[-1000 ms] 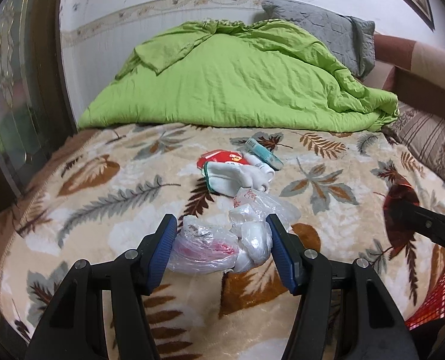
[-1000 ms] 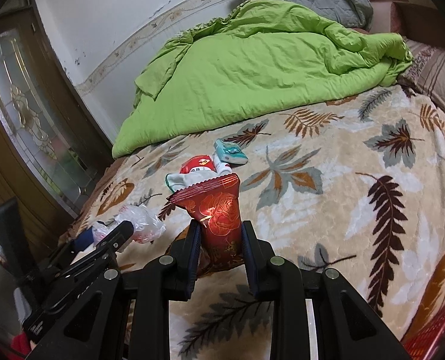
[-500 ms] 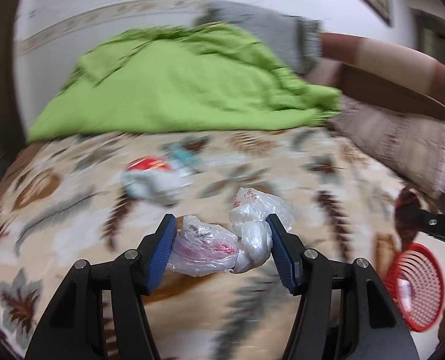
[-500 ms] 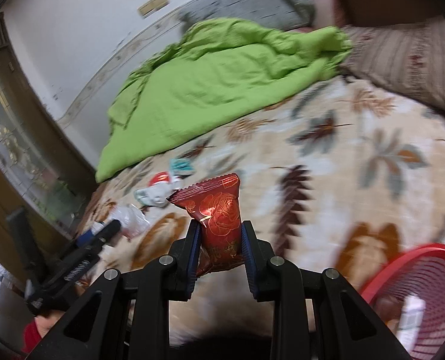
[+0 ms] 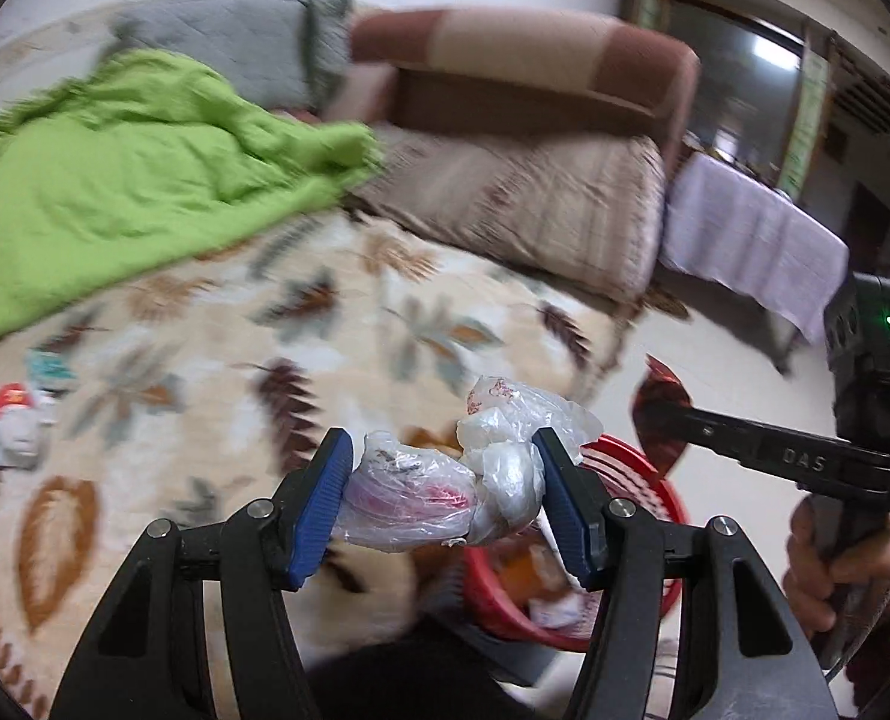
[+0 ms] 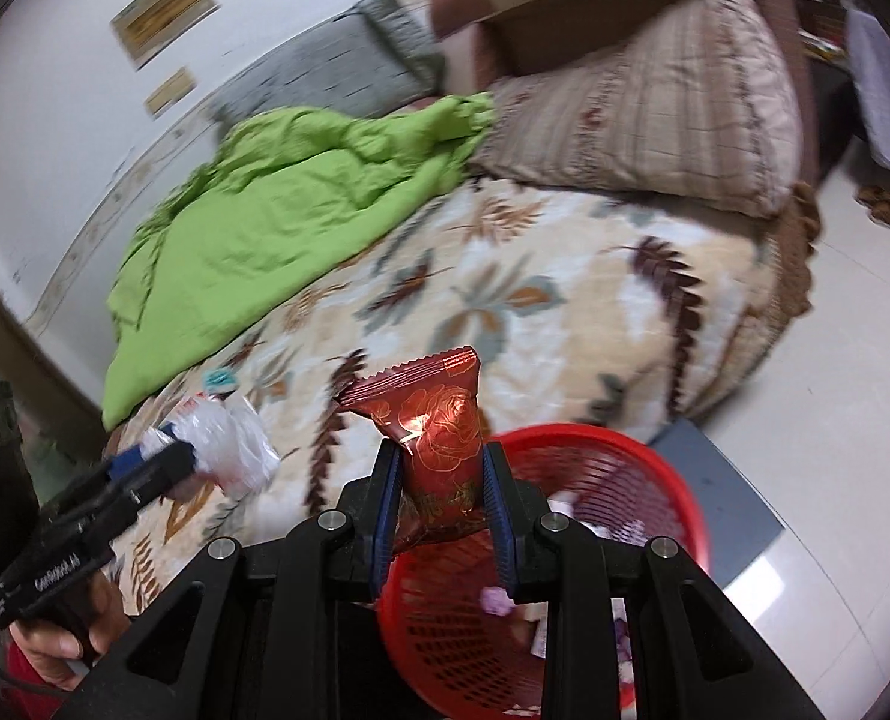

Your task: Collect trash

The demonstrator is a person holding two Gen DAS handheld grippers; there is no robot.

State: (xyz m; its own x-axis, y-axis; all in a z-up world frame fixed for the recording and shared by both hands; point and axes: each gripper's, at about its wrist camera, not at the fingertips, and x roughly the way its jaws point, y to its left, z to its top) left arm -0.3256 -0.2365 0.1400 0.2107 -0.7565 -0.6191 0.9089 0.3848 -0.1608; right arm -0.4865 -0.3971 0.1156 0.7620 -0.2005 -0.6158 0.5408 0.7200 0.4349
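My left gripper [image 5: 441, 483] is shut on a crumpled clear plastic bag [image 5: 438, 486] with red and white scraps inside, held above the near edge of the bed. Just behind and below it sits the red mesh basket [image 5: 655, 498]. My right gripper [image 6: 438, 480] is shut on a shiny red snack wrapper [image 6: 438, 432], upright, over the near rim of the red mesh basket [image 6: 595, 456], which holds several bits of trash. The left gripper [image 6: 162, 462] with its plastic bag [image 6: 228, 444] shows at the left of the right wrist view. More trash [image 5: 12, 420] lies on the blanket at far left.
The bed carries a leaf-patterned blanket [image 6: 535, 300], a green quilt [image 6: 276, 210], a striped pillow [image 6: 655, 108] and a grey pillow [image 5: 222, 42]. The basket stands on a pale tiled floor [image 6: 853, 390] beside the bed. A table with a lilac cloth [image 5: 745, 240] is at right.
Both grippers have swung right, away from the trash pile on the blanket and toward the bed's edge. The red basket has come into full view beneath them. Both grips are unchanged.
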